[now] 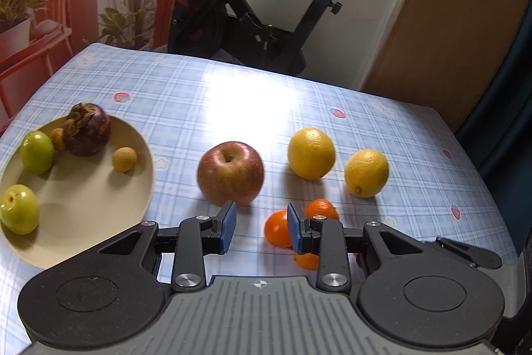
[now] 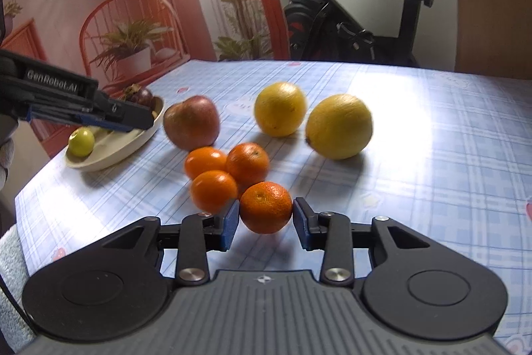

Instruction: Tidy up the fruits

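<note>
My right gripper (image 2: 266, 215) has its blue pads against both sides of a mandarin (image 2: 266, 207) on the table, shut on it. Three more mandarins (image 2: 212, 190) cluster just behind it. Farther back are a red apple (image 2: 192, 121) and two lemons (image 2: 280, 108). My left gripper (image 1: 262, 222) hangs open above the cloth with nothing between its fingers, the apple (image 1: 230, 172) just ahead of it and mandarins (image 1: 277, 228) under its right finger. The beige plate (image 1: 99, 222) at the left holds a mangosteen (image 1: 87, 133), two green fruits (image 1: 37, 152) and small longans (image 1: 124, 159).
The table wears a blue checked cloth (image 1: 232, 95). An exercise bike (image 1: 252, 22) stands beyond the far edge, a wooden panel (image 1: 449, 39) at the right. In the right wrist view the left gripper's fingers (image 2: 133, 117) reach over the plate (image 2: 109, 155).
</note>
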Demonstrator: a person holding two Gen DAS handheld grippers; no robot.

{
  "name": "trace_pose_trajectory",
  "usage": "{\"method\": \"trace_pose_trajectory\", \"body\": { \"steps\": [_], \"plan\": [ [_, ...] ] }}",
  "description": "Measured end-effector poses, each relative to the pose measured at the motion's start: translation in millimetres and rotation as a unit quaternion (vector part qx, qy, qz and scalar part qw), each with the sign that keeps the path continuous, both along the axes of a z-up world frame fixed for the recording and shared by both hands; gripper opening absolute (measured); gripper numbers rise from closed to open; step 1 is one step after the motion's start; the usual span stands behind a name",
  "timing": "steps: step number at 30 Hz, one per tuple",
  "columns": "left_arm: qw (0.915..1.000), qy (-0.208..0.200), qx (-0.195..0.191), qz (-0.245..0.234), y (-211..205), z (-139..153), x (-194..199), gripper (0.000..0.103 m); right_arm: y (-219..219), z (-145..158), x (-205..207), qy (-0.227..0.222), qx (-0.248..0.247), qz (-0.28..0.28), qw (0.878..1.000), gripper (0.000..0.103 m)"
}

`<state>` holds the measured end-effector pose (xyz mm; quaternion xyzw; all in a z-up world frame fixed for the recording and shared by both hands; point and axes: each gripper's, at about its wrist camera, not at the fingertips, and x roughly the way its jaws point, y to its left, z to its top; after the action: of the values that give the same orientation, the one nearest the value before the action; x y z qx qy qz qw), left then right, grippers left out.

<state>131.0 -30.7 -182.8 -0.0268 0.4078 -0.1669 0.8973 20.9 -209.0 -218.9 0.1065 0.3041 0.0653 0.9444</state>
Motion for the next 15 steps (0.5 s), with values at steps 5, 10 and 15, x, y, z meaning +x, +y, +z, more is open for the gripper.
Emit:
{"method": "trace_pose_trajectory", "body": {
  "steps": [5, 10, 15],
  "plan": [
    [0.9993, 0.009, 0.002, -0.035, -19, 0, 13, 0.037, -15, -2, 0, -0.008, -0.024, -0.035, 0.999, 0.038],
    [0.9975, 0.052, 0.002, -0.049, -40, -10, 37, 0.037, -22, -3, -3, -0.018, -0.014, -0.059, 0.998, 0.038],
    [0.9945, 0.071, 0.014, -0.076, -59, -20, 50, 0.041, -22, -5, -7, -0.021, -0.006, -0.069, 0.997, 0.038]
  ]
}}
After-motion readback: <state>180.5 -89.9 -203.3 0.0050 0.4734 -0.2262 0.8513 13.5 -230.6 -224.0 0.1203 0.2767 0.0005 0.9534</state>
